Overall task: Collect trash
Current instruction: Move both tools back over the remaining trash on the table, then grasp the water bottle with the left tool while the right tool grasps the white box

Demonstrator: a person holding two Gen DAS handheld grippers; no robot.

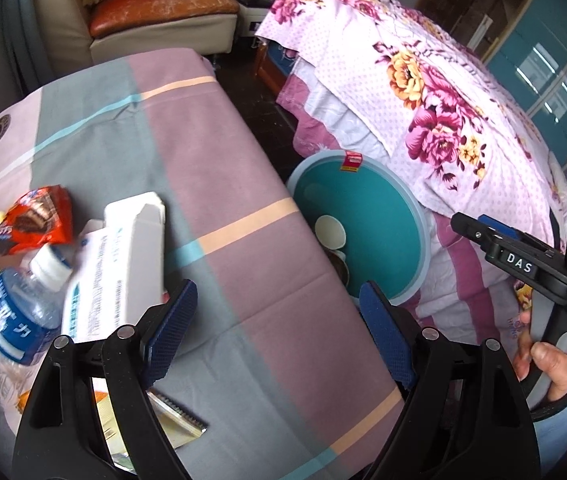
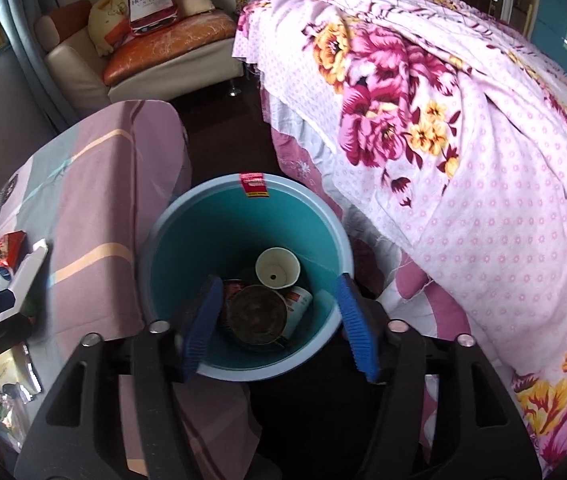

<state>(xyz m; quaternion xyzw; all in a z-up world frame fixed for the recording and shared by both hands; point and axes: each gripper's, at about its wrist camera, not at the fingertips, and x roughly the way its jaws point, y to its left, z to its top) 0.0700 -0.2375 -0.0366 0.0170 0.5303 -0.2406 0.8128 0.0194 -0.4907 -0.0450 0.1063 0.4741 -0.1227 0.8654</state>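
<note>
A teal bin [image 2: 243, 216] stands on the floor between table and bed; it also shows in the left wrist view [image 1: 379, 208]. Inside lie a paper cup [image 2: 277, 268], a round tin [image 2: 255, 314] and a printed cup [image 2: 297, 304]. My right gripper [image 2: 277, 324] hangs open and empty over the bin's mouth. My left gripper [image 1: 279, 332] is open and empty above the table's cloth [image 1: 251, 264]. Just left of it lie a white carton [image 1: 123, 264], a water bottle [image 1: 15, 312] and a red snack wrapper [image 1: 31, 220].
A bed with a floral quilt [image 2: 463, 140] fills the right side. A sofa [image 2: 155, 56] stands at the back. A flat packet [image 1: 175, 420] lies under my left gripper. The right gripper and hand [image 1: 543, 280] show in the left wrist view.
</note>
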